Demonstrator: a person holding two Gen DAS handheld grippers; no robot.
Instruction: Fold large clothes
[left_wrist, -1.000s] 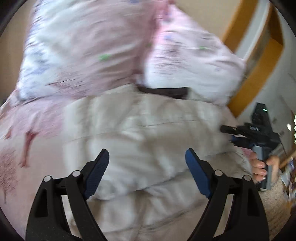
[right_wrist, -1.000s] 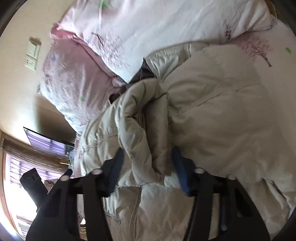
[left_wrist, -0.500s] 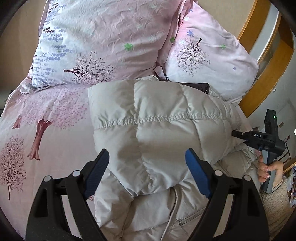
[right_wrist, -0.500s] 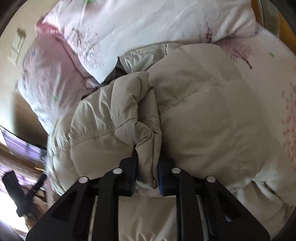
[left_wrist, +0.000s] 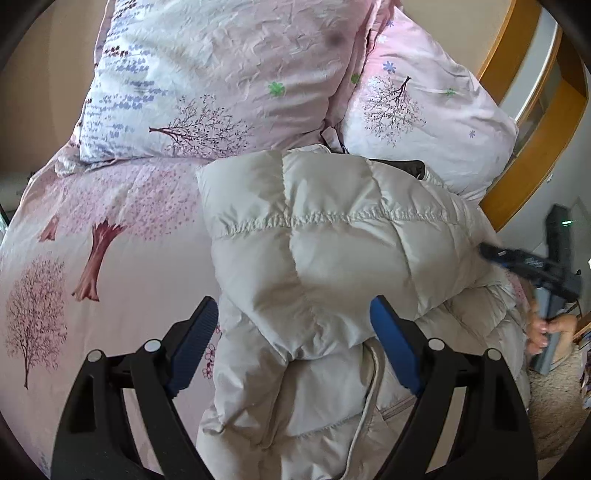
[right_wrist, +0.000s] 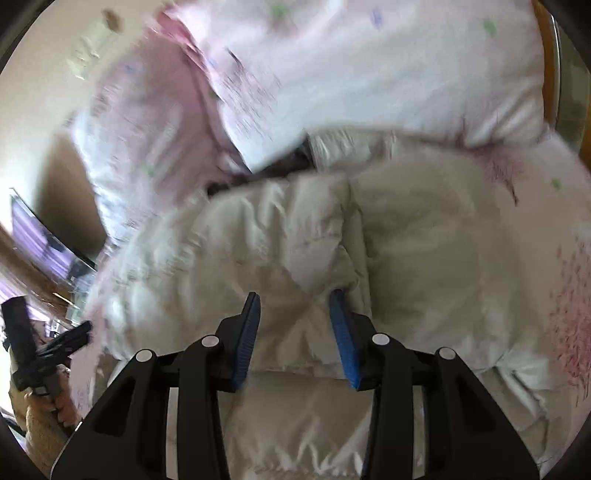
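Pillows (left_wrist: 221, 85) just behind puffer jacket (left_wrist: 332, 251)

The right tongs (right_wrist: 295, 332) have just opened off the jacket (left_wrist: 332, 266) fold they pinched, which now lies flat between them.

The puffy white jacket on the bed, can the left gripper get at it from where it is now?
Probably yes: the left gripper is open just above the jacket, nothing between them.
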